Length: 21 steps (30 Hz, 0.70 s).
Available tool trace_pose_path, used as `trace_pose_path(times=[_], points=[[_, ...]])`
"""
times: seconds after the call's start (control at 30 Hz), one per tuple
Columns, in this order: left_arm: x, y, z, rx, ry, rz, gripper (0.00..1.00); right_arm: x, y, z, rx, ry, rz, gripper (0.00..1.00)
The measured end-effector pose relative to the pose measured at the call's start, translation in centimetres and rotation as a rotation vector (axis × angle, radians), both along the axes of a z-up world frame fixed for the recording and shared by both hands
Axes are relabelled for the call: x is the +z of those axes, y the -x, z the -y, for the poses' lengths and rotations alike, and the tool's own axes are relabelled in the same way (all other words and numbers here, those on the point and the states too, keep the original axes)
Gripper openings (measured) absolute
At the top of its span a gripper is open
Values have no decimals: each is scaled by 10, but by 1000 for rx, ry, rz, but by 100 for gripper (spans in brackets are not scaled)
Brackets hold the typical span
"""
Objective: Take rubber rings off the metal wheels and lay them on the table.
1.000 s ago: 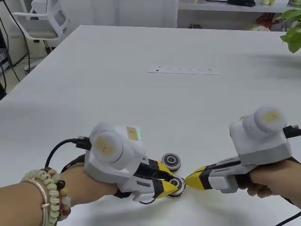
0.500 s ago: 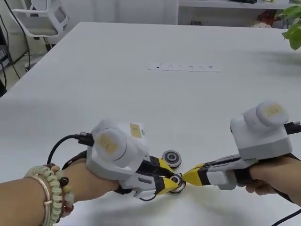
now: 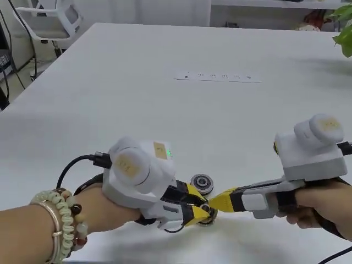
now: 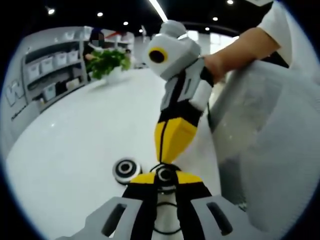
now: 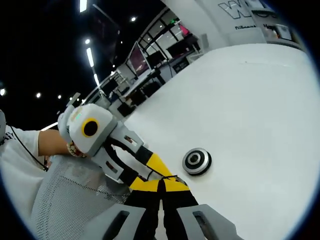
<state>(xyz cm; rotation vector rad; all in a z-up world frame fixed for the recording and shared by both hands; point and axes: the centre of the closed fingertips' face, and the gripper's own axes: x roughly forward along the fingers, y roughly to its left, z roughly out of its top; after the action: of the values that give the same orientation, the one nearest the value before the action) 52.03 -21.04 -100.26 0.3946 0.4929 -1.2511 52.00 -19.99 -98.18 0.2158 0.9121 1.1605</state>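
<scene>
My left gripper (image 3: 202, 212) rests low on the white table (image 3: 165, 115), shut on a small metal wheel (image 3: 207, 214). My right gripper (image 3: 212, 204) meets it tip to tip from the right, its yellow jaws pinched together on the thin black rubber ring (image 4: 165, 164) at the wheel's edge. In the left gripper view the held wheel (image 4: 164, 174) sits between my own yellow tips (image 4: 165, 178), and the right gripper (image 4: 168, 158) comes down onto it from above. A second wheel (image 3: 202, 182) (image 4: 126, 170) (image 5: 196, 161), still wearing its dark ring, lies flat just beyond the grippers.
A white power strip (image 3: 217, 77) lies flat farther out on the table. An office chair (image 3: 52, 22) stands off the far left corner, and plant leaves (image 3: 344, 30) reach in at the far right. A black cable (image 3: 74, 168) trails from the left gripper.
Both grippers stay joined at the held wheel. The right hand has drawn slightly to the right. The head camera has tilted, shifting the whole picture.
</scene>
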Motion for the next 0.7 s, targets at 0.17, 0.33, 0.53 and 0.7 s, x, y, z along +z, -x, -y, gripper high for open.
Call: trace_pose_path(times=[0.17, 0.33, 0.53, 0.7], points=[[0, 0, 0, 10, 0, -4, 13, -11, -6, 6, -15, 30, 20, 0], [1, 1, 1, 21, 9, -35, 14, -20, -2, 12, 2, 87, 15, 0], [3, 3, 1, 14, -3, -54, 18, -22, -2, 14, 1, 104, 13, 0], [23, -2, 0, 35, 62, -41, 25, -19, -1, 14, -11, 100, 10, 0]])
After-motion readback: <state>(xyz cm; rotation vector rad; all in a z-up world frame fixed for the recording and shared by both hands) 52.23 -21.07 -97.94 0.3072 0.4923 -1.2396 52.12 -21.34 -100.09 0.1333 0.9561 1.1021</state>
